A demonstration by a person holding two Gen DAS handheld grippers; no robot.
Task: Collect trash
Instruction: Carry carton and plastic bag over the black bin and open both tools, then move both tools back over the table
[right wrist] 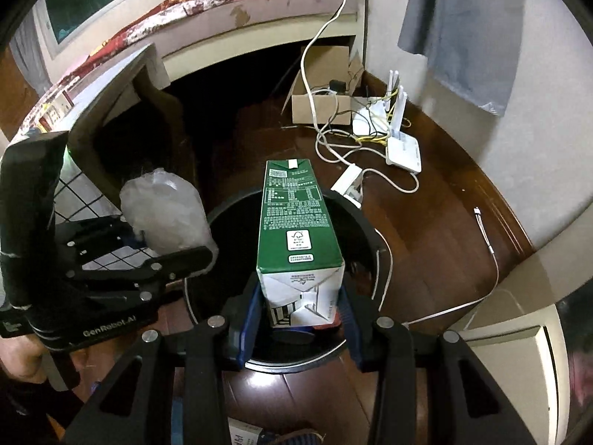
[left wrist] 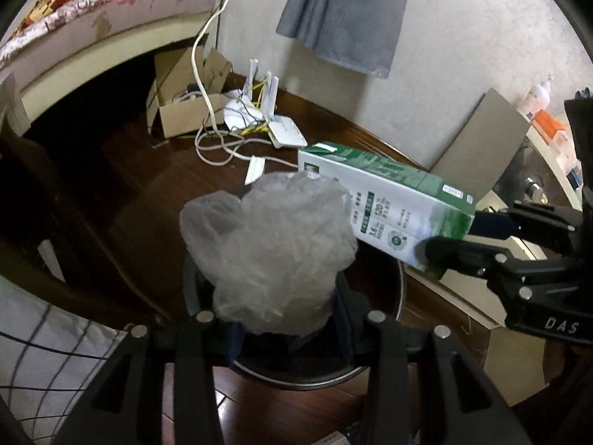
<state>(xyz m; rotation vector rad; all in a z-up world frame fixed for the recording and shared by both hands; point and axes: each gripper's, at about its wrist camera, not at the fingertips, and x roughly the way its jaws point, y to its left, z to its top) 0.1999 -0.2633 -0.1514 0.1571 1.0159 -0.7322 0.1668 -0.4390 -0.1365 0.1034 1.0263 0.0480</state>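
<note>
**Ana:** Two pieces of trash, one per gripper, both held over the black bin [right wrist: 365, 222]. Why so close above it?

**Ben:** So they fall inside when let go, I'd judge. The left gripper [left wrist: 276, 319] has its jaws closed on a crumpled clear plastic bag [left wrist: 270, 252], which bulges up and forward over the bin's mouth. The right gripper [right wrist: 302, 315] clamps the bottom end of a green and white milk carton [right wrist: 296, 222], its blue pads pressed on either side.

**Ana:** Why hold the carton by its end?

**Ben:** Gripped there, its length reaches out across the bin's opening, with the far end past the bin's far rim. Tipping it down more should send it in.

**Ana:** Are the two loads touching?

**Ben:** From the left wrist view the bag overlaps the carton; from the right it sits beside it, above the bin's left rim. I cannot tell whether they touch.

**Ana:** Anything near the bin that could interfere?

**Ben:** White cables [right wrist: 333, 141] and routers [right wrist: 402, 148] lie on the floor beyond the bin, well clear. A thin cable runs just beside the bin's right rim.

**Ana:** What's left?

**Ben:** Both items are still gripped; neither is in the bin.
</note>
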